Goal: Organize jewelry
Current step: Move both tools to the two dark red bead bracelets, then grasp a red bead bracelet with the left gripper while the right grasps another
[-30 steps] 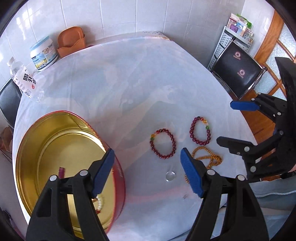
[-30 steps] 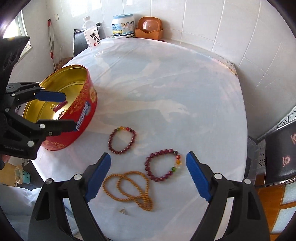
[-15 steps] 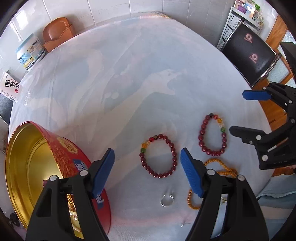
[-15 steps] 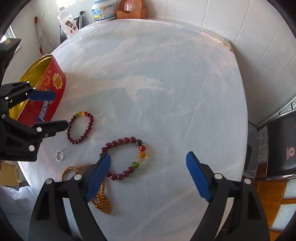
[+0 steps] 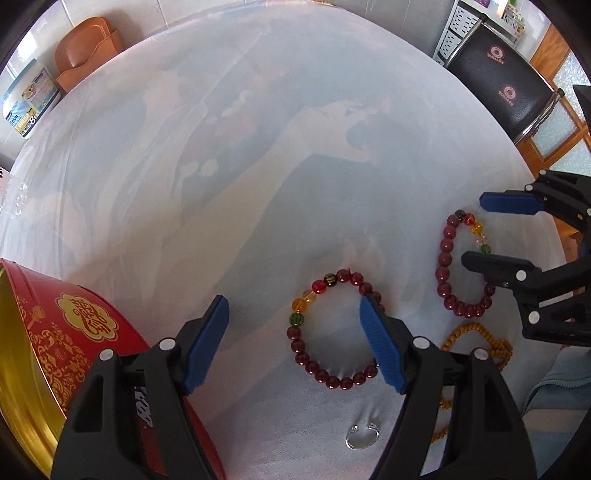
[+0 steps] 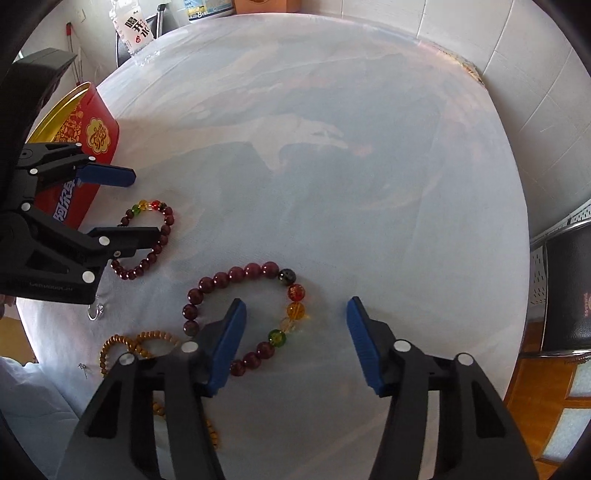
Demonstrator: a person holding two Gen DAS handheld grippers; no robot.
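Two dark-red bead bracelets lie on the white table. My left gripper (image 5: 293,306) is open low over the left bracelet (image 5: 314,363), whose coloured beads sit between its fingers; that bracelet also shows in the right wrist view (image 6: 168,221). My right gripper (image 6: 295,308) is open over the right bracelet (image 6: 251,271), which also shows in the left wrist view (image 5: 445,258). An orange bead necklace (image 5: 484,338) and a silver ring (image 5: 362,437) lie near the front edge. The red and gold tin (image 5: 55,332) stands at the left.
A tub (image 5: 27,107) and an orange holder (image 5: 86,48) stand at the table's far edge by the tiled wall. A bottle (image 6: 133,27) lies at the far left. A black chair (image 5: 506,92) stands at the right.
Both grippers have dropped closer to the table and moved forward over the bracelets. The tin has slid to the left edge of the left wrist view.
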